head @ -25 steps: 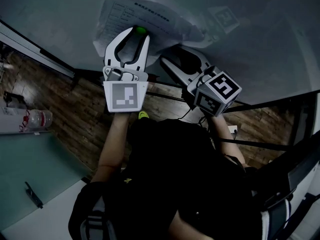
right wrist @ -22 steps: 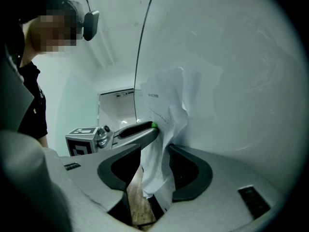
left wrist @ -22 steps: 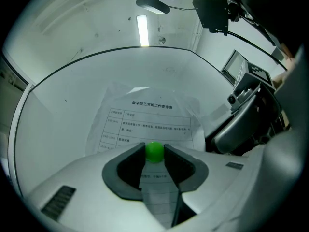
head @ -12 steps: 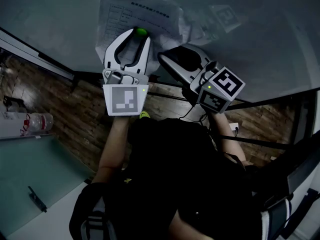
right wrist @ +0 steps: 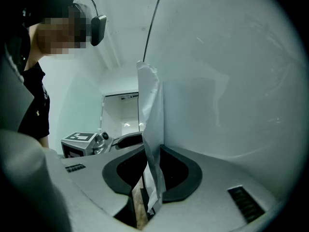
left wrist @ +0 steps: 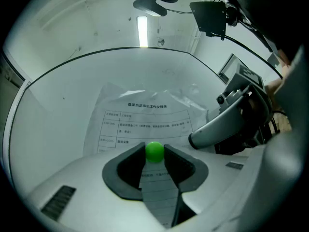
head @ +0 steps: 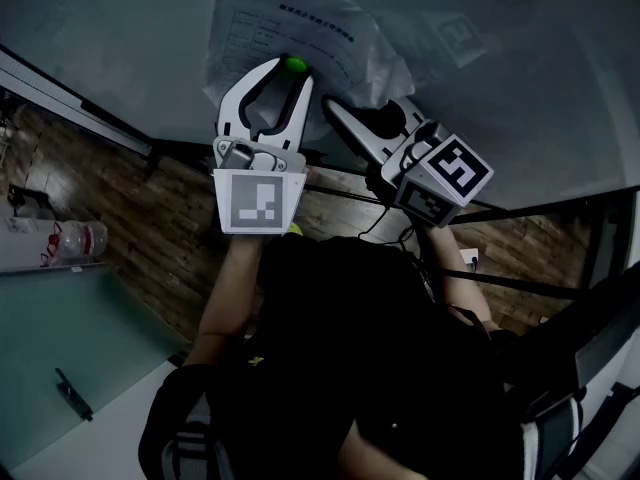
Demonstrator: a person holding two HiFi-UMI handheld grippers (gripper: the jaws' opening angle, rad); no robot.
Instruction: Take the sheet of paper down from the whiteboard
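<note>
Closest to the head camera is the person's dark-clothed torso, with both forearms reaching forward to the two white plastic tools. Each tool carries a cube with square black-and-white markers (head: 257, 198) at its back. The left claw (head: 290, 66) is closed on a small green ball-shaped magnet (left wrist: 154, 151). Its dark pads press the ball from both sides, and the ball sits on the lower middle of the sheet. Just beside it, the right claw (right wrist: 153, 161) is closing, with a loose side edge of the white printed sheet of paper (right wrist: 149, 110) standing upright between its jaws. The pads do not seem to have pinched that edge yet. Beyond the claws, the sheet of paper (head: 300, 28) hangs crumpled against the pale glossy whiteboard (head: 130, 28). It carries a heading and a ruled table of text, too small to read. Its right side has lifted off the surface, while the rest lies close to the board. No other magnet or fastener can be made out on it. The step in hand looks like the release itself: one claw takes hold of the fastener while the other secures the paper, so that it will not drop once freed. The next move probably calls for the right claw to finish its pinch on the edge. The left claw would then pull the magnet straight off the board, and the sheet could be drawn away without tearing.
</note>
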